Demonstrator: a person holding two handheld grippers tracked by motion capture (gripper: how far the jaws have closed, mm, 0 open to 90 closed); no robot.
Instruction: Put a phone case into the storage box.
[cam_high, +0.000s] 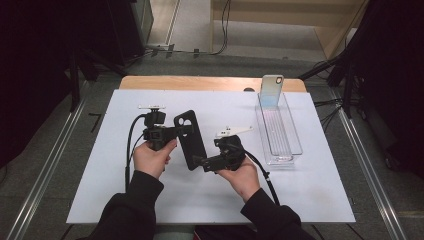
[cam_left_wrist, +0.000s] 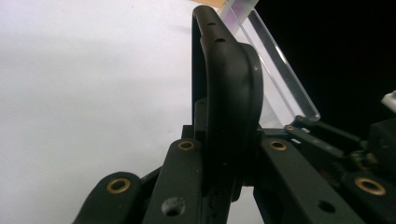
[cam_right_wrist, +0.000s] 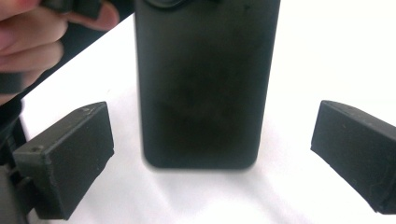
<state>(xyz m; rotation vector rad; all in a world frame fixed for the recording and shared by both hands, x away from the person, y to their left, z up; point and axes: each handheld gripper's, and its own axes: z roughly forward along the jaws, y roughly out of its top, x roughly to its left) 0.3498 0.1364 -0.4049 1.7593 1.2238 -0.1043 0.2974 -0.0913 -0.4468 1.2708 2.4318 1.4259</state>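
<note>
Both forearms reach in low over the white bench (cam_high: 310, 200), the right tongs (cam_high: 197, 161) gaping wide at the bottom end of the black phone case (cam_high: 189, 140), the left tongs (cam_high: 186, 129) clamped on its edge holding it upright, a clear tray (cam_high: 295, 150) beyond.

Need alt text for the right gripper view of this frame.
A black phone case stands upright over the white table surface, between the right claw's two open black pads, which are apart from it. Fingers of the person's other hand show at the upper left.
</note>
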